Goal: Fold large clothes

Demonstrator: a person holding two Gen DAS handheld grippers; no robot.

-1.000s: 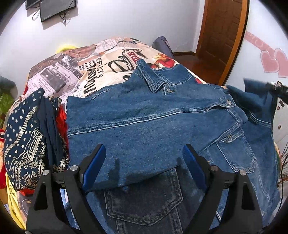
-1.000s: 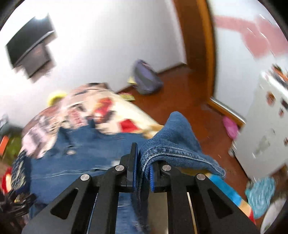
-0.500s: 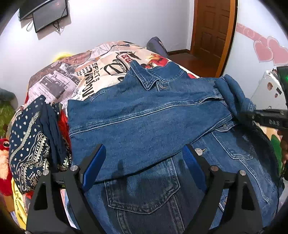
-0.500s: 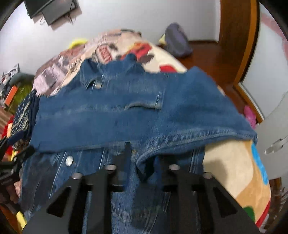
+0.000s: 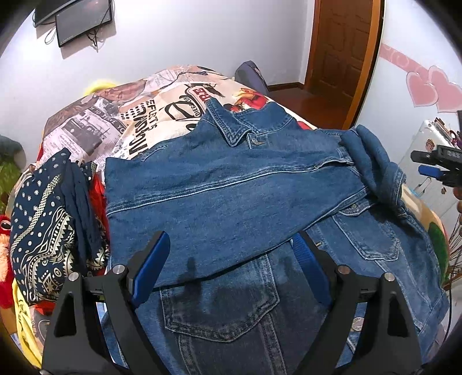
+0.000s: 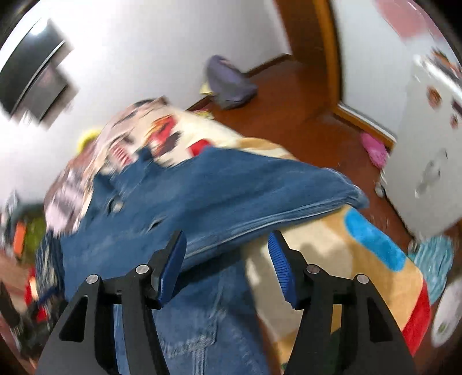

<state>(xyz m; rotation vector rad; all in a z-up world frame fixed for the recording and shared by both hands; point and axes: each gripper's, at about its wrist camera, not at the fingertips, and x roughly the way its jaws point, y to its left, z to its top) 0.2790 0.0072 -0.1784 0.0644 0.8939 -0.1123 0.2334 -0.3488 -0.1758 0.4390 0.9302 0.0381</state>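
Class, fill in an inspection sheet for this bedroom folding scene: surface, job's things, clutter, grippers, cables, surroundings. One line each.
Surface: bed under a printed blanket.
Job's things: denim jacket lies on the bed, collar toward the far wall, one sleeve folded across its right side.
Clutter: patterned navy cloth piled at the jacket's left edge; backpack on the floor.
Grippers: left hand-held gripper open above the jacket, holding nothing; right hand-held gripper with jaws opening, pads clear of the denim.
Cables: wires hang below the wall screen.
Surroundings: wooden door, pink heart stickers, white cabinet.
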